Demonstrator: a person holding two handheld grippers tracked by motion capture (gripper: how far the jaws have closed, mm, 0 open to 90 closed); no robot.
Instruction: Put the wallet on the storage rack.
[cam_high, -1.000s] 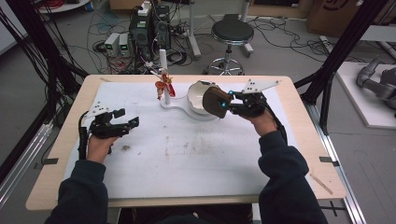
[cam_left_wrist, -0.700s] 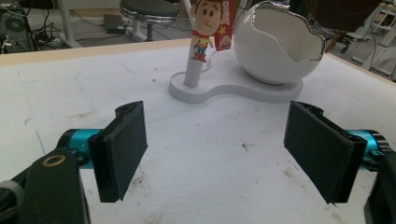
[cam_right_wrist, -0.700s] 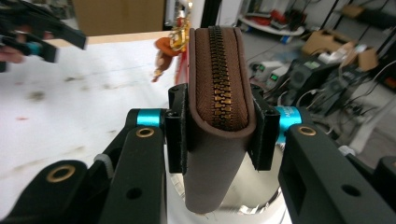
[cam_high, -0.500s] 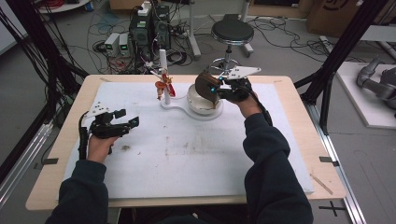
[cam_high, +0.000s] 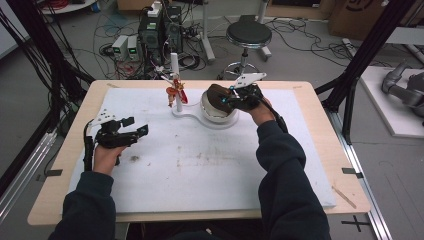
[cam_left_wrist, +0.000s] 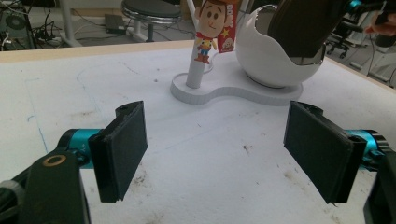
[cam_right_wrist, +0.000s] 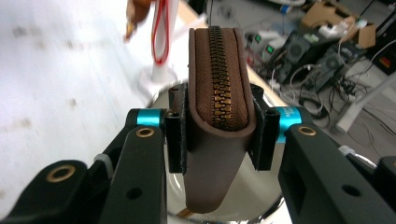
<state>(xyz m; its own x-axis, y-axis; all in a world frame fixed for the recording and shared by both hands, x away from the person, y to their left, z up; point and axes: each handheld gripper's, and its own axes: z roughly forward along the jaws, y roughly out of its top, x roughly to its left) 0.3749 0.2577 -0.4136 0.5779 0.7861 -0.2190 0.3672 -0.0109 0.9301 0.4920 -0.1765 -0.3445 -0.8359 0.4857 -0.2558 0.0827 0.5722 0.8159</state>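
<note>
My right tongs (cam_right_wrist: 215, 135) are clamped on the brown wallet (cam_right_wrist: 217, 93) (zip edge facing me), holding it over the white bowl (cam_high: 218, 111), top centre of the high view. My left tongs (cam_left_wrist: 224, 154) gape wide above the worktop (cam_left_wrist: 196, 158), centre-left there.

Dark navy sleeves on both arms; black tongs (cam_left_wrist: 224, 154) with flat rubbery pads (cam_left_wrist: 122, 149), teal collars and brass rivets.

Grey floor (cam_high: 310, 55), black stool (cam_high: 248, 34), tangled cables (cam_high: 35, 60)
</note>
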